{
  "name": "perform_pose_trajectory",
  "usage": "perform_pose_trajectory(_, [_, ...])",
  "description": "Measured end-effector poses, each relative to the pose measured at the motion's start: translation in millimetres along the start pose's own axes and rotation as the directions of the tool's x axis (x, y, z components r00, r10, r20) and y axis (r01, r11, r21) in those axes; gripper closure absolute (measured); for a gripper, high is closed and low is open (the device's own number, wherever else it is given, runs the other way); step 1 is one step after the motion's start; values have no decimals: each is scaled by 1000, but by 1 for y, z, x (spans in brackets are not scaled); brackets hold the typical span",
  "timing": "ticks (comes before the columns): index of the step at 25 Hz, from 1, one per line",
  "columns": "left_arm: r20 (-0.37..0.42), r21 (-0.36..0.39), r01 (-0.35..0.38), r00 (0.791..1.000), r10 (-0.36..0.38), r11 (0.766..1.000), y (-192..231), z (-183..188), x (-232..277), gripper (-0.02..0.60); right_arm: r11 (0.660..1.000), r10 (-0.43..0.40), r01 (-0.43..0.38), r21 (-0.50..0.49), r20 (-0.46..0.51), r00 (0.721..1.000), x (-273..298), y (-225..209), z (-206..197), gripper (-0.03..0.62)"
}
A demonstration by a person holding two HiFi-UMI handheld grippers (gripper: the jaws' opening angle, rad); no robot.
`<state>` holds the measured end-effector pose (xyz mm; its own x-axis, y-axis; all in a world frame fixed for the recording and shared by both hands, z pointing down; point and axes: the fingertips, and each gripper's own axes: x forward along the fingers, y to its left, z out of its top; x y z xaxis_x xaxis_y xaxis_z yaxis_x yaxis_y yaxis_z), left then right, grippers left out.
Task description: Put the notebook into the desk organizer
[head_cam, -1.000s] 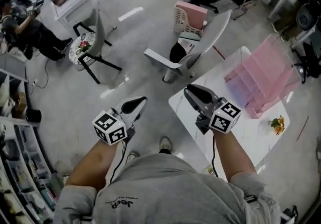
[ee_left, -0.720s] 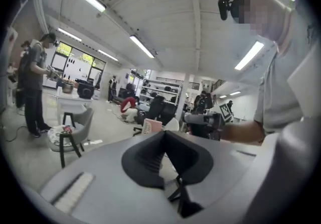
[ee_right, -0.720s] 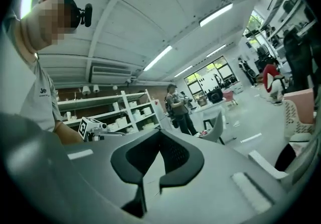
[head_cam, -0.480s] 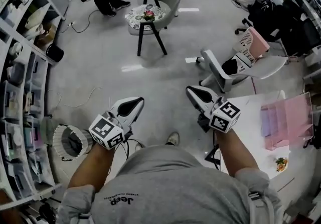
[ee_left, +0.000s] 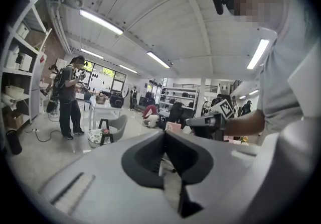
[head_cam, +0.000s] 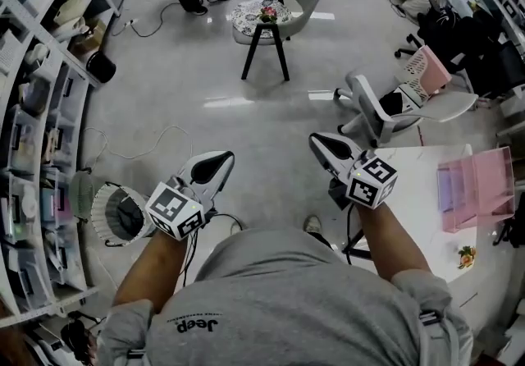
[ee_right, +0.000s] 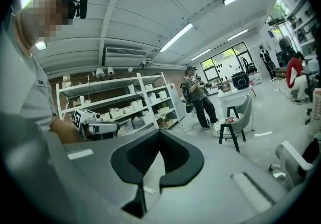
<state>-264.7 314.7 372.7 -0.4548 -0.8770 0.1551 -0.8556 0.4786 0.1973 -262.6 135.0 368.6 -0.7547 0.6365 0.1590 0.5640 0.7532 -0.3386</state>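
Left tongs (head_cam: 216, 162) and right tongs (head_cam: 321, 144) clenched, empty; best turn toward the organizer (head_cam: 480, 189) at the surface (head_cam: 418, 196) edge, notebook unseen.

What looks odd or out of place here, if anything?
Nothing looks spilled or broken. One oddity: the left gripper and the right gripper are both shut on nothing, held over the floor and pointing away from the white table where the pink desk organizer stands. No notebook shows.
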Motion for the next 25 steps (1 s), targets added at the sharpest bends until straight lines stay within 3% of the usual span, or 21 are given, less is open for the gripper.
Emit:
perform_pose_trajectory(4, [28, 22, -69, 997, 68, 997, -16, 4, 4, 523, 999, 4, -5, -48, -8, 1000, -19, -20, 7, 591])
perform_pose_trajectory(9, [58, -22, -118, 991, 119, 993, -26, 9, 2, 523, 997, 26, -28, -76, -29, 999, -26, -20, 9, 592])
perform_pose_trajectory(25, [66, 23, -79, 995, 78, 997, -53, 10, 21, 523, 998, 28, -29, -58, -8, 1000, -50, -18, 3, 592])
